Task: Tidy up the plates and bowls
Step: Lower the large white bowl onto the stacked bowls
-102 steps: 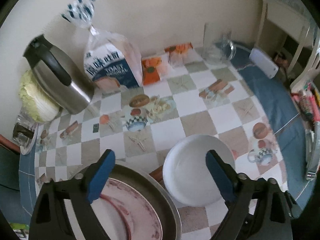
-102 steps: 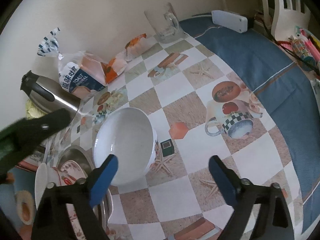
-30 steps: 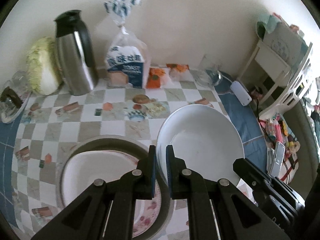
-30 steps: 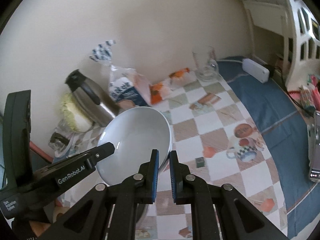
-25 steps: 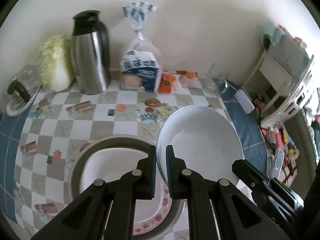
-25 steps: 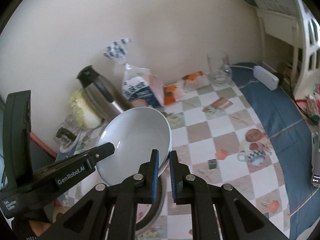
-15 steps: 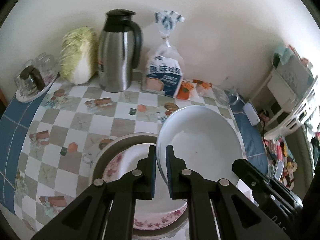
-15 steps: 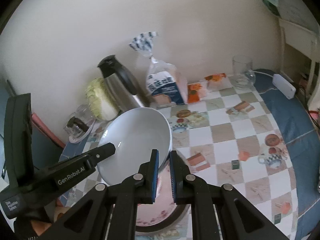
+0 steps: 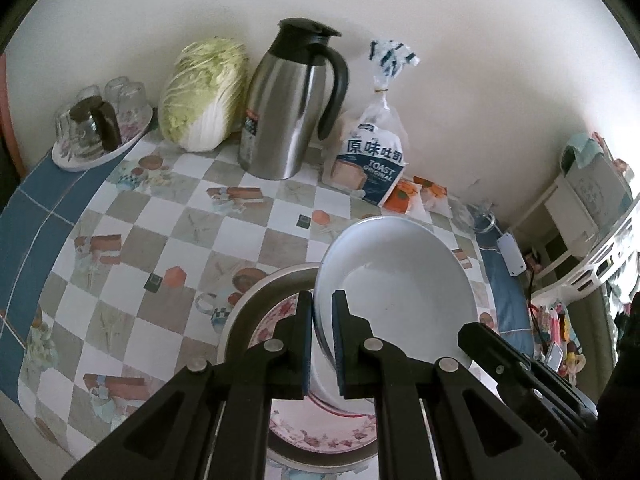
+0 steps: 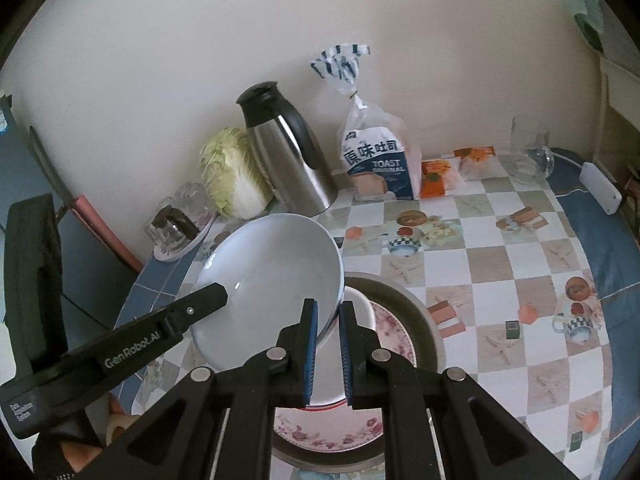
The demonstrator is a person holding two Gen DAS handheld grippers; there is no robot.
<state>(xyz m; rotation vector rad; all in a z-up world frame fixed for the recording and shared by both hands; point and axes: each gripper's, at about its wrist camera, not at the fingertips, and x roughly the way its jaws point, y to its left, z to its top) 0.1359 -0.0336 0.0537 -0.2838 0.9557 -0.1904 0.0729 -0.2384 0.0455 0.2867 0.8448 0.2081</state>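
A white bowl (image 9: pixel 400 280) is held in the air by both grippers. My left gripper (image 9: pixel 321 312) is shut on its left rim. My right gripper (image 10: pixel 328 320) is shut on its right rim; the bowl also shows in the right wrist view (image 10: pixel 272 280). Below the bowl sits a metal basin (image 9: pixel 256 300) holding a floral-rimmed plate (image 9: pixel 320 436) and a white dish, mostly hidden by the bowl. The basin (image 10: pixel 424 320) and the floral plate (image 10: pixel 360 440) also show in the right wrist view.
Along the wall stand a steel thermos jug (image 9: pixel 288 108), a cabbage (image 9: pixel 200 92), a toast bag (image 9: pixel 372 160), snack packets (image 10: pixel 436 178) and a glass mug (image 10: pixel 528 152). A tray of glasses (image 9: pixel 96 128) sits far left. The checked tablecloth (image 9: pixel 160 240) covers the table.
Both grippers closed on the bowl and lifted it off the table. Over the last second they carried it higher and leftward, above the basin.
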